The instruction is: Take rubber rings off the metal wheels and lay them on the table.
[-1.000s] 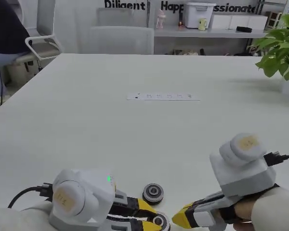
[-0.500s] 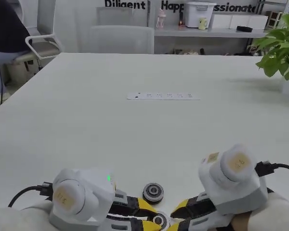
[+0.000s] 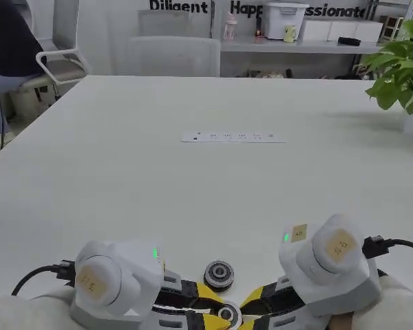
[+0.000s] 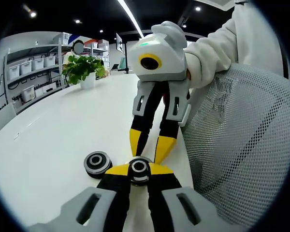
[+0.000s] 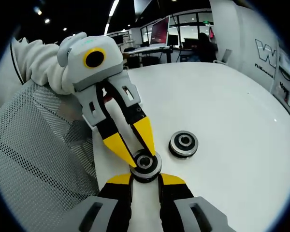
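White matte tabletop (image 3: 124, 179) takes up most of the head view. A flush strip of power sockets (image 3: 233, 138) sits at frame centre, a grey chair (image 3: 172, 55) is at the top edge, and a leafy green plant (image 3: 399, 62) is upper right.

Item 1, the first wheel (image 3: 226, 315), is a small round metal wheel lying flat at the bottom edge of the head view. Item 2, the second wheel (image 3: 219, 273), is of the same kind and lies flat just above it in frame, apart from it and from both tools. Both wheels carry their black rubber rings (image 4: 97, 174).

The left gripper (image 4: 139, 170) has a white body and black jaws with yellow tips. Its jaws are drawn in to the wheel's width, with both tips pressed on opposite sides of the first wheel.

The right gripper (image 5: 145, 179), same build, faces it from the other side. Its jaws stand about a wheel's width apart, with the tips at the rim of the first wheel. I cannot tell whether they pinch it or only flank it.

In the left gripper view a grey mesh chair back (image 4: 241, 145) fills the right half.
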A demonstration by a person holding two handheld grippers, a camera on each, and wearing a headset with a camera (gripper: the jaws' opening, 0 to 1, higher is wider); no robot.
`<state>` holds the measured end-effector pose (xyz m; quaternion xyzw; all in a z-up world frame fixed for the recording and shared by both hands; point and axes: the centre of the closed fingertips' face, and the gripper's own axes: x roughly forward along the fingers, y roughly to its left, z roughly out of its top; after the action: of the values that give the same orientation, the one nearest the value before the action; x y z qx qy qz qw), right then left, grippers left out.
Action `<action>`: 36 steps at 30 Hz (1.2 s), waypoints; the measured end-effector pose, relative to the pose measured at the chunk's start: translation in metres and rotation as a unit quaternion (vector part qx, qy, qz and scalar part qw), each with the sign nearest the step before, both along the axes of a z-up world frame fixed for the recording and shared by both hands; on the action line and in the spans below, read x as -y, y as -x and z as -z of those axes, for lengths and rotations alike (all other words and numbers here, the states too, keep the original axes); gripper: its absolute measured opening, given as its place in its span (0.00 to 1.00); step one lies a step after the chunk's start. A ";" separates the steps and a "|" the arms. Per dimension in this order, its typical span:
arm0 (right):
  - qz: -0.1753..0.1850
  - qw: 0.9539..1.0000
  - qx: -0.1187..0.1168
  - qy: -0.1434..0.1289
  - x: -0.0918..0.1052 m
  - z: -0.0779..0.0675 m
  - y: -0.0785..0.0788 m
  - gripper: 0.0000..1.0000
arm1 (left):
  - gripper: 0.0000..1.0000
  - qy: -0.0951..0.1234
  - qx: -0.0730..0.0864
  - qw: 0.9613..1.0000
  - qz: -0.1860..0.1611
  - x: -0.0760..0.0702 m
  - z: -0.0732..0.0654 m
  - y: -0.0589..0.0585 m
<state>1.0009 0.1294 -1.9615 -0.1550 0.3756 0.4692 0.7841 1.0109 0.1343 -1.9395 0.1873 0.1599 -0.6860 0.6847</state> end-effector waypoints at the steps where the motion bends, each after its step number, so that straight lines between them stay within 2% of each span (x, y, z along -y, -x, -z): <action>1: -0.014 1.000 0.010 0.019 0.005 0.002 -0.001 0.07 | 0.07 0.000 0.000 1.000 -0.002 0.000 0.000 0.000; 2: 0.003 1.000 0.004 -0.002 0.003 -0.001 -0.002 0.03 | 0.07 0.000 -0.002 1.000 -0.002 0.000 0.000 -0.001; 3: 0.013 1.000 -0.007 -0.007 0.003 -0.001 -0.001 0.03 | 0.07 0.000 -0.002 1.000 -0.002 0.000 0.000 -0.001; 6: 0.000 1.000 0.007 0.004 0.002 -0.001 -0.001 0.03 | 0.07 0.000 -0.002 1.000 -0.002 0.000 0.000 -0.001; 11: 0.015 1.000 0.005 0.011 0.004 -0.001 -0.004 0.00 | 0.07 0.000 -0.003 1.000 -0.004 0.000 0.000 -0.001; 12: 0.018 1.000 0.002 0.010 0.005 -0.001 -0.004 0.00 | 0.07 0.000 -0.002 1.000 -0.004 0.000 0.000 -0.001; 15: 0.060 0.998 -0.029 -0.013 0.006 -0.003 -0.005 0.00 | 0.07 -0.001 -0.001 1.000 -0.004 0.000 0.000 -0.001; 18: 0.102 0.992 -0.062 -0.043 0.008 -0.006 -0.009 0.00 | 0.07 -0.001 0.000 1.000 -0.006 0.000 0.000 -0.002; 21: 0.109 0.991 -0.065 -0.046 0.009 -0.006 -0.011 0.00 | 0.07 0.000 0.000 1.000 -0.006 0.000 0.000 -0.002; 23: 0.125 0.987 -0.081 -0.053 0.009 -0.005 -0.010 0.00 | 0.07 0.000 0.000 1.000 -0.007 0.000 0.000 -0.002; 25: 0.143 0.982 -0.098 -0.069 0.008 -0.007 -0.010 0.00 | 0.07 0.000 0.000 1.000 -0.006 0.000 0.000 -0.002; 29: 0.179 0.969 -0.130 -0.111 0.007 -0.013 -0.013 0.00 | 0.07 -0.001 0.000 1.000 -0.006 0.000 0.000 -0.002; 36: 0.190 0.962 -0.150 -0.124 0.005 -0.014 -0.011 0.00 | 0.07 -0.001 0.000 1.000 -0.004 0.000 0.000 -0.002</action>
<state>1.0115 0.1241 -1.9478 0.0898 0.4505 0.3728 0.8062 1.0127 0.1347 -1.9396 0.1876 0.1610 -0.6830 0.6873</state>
